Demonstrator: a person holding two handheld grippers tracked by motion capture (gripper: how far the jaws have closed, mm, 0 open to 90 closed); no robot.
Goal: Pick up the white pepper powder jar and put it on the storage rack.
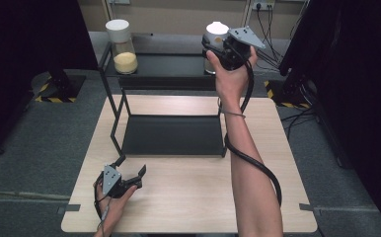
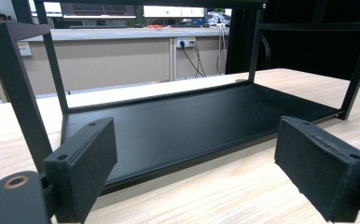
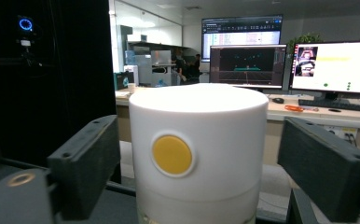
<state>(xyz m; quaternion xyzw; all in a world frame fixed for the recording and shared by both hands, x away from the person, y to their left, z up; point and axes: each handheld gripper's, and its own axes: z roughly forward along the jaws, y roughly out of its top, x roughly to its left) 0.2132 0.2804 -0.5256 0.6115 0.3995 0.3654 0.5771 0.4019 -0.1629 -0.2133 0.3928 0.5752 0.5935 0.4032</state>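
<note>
Right gripper view, right gripper (image 3: 194, 168) spread around white jar (image 3: 198, 149), pads clear; left gripper (image 1: 129, 177) spread above worktop (image 1: 188, 197)

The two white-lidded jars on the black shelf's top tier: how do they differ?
The left white-lidded jar stands alone, away from both grippers; the right white-lidded jar sits between the open jaws of the right gripper, whose pads stand clear of it. The left jar shows yellow grain through clear glass; the right jar's contents are hidden. Its lid bears a round yellow button. Both stand upright on the black metal shelf.
</note>
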